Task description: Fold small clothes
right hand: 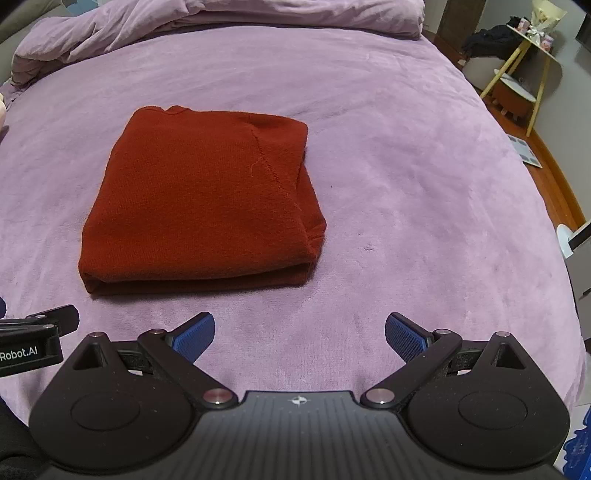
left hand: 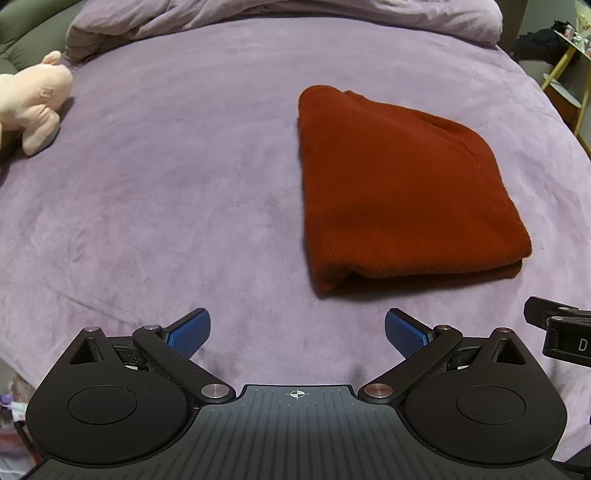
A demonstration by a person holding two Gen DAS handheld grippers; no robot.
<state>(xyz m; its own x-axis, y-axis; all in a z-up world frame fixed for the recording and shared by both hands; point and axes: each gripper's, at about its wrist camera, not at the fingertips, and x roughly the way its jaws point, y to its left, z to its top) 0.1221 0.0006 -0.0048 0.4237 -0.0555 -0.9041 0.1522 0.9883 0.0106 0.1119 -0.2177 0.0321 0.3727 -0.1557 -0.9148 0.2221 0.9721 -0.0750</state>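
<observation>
A rust-red knit garment [left hand: 402,192] lies folded into a thick rectangle on the purple bed cover [left hand: 184,184]. It also shows in the right wrist view [right hand: 199,206], left of centre. My left gripper [left hand: 297,332] is open and empty, held above the cover just in front of and left of the garment. My right gripper [right hand: 300,334] is open and empty, in front of and right of the garment. Neither touches the cloth. Each gripper's body shows at the other view's edge.
A pink plush toy [left hand: 33,103] lies at the bed's left edge. A bunched purple duvet [right hand: 184,18] runs along the back. A yellow-legged side table [right hand: 524,66] and wooden floor [right hand: 561,177] lie to the right of the bed.
</observation>
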